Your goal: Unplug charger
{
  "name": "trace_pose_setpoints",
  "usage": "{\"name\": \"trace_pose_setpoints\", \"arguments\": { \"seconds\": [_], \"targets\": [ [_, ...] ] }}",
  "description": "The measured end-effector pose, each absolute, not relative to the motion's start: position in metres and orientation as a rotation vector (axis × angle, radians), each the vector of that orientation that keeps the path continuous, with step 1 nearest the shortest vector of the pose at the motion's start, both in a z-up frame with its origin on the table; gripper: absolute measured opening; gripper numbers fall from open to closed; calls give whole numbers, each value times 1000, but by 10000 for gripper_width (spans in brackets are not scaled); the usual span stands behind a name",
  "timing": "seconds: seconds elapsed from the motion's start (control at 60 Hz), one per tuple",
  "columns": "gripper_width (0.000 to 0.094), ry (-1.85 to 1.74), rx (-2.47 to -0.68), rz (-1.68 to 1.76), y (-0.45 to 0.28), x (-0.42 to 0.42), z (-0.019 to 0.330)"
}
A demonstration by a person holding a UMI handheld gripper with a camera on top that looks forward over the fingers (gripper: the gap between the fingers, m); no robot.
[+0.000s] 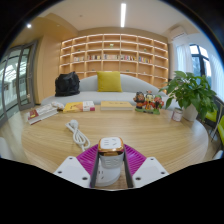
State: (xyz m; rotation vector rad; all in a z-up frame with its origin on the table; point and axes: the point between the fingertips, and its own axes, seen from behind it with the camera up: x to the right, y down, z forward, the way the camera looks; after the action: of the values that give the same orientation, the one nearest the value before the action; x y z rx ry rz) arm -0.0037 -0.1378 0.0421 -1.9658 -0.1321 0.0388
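Observation:
A white charger block (110,150) with an orange rim and socket holes on its upper face sits between my fingers, above the wooden table (160,135). My gripper (111,166) is shut on it, with the magenta pads (90,158) pressing on both of its sides. A white cable (77,130) lies coiled on the table just ahead and to the left of the fingers. I cannot see whether the cable joins the block.
Books (115,103) and small items lie along the table's far edge, with a potted plant (190,92) at its right end. Beyond are a sofa with a yellow cushion (110,82), a black bag (67,85) and a wall of shelves (112,50).

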Motion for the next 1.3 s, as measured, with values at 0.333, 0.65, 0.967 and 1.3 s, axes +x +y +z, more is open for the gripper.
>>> {"name": "trace_pose_setpoints", "arguments": {
  "seconds": [0.333, 0.65, 0.967, 1.3],
  "targets": [
    [253, -198, -1750, 6, -135, -13, 124],
    [252, -139, -1735, 3, -116, 55, 181],
    [330, -31, -2068, 26, -120, 113, 11],
    [814, 6, -2067, 4, -118, 127, 35]
  ]
}}
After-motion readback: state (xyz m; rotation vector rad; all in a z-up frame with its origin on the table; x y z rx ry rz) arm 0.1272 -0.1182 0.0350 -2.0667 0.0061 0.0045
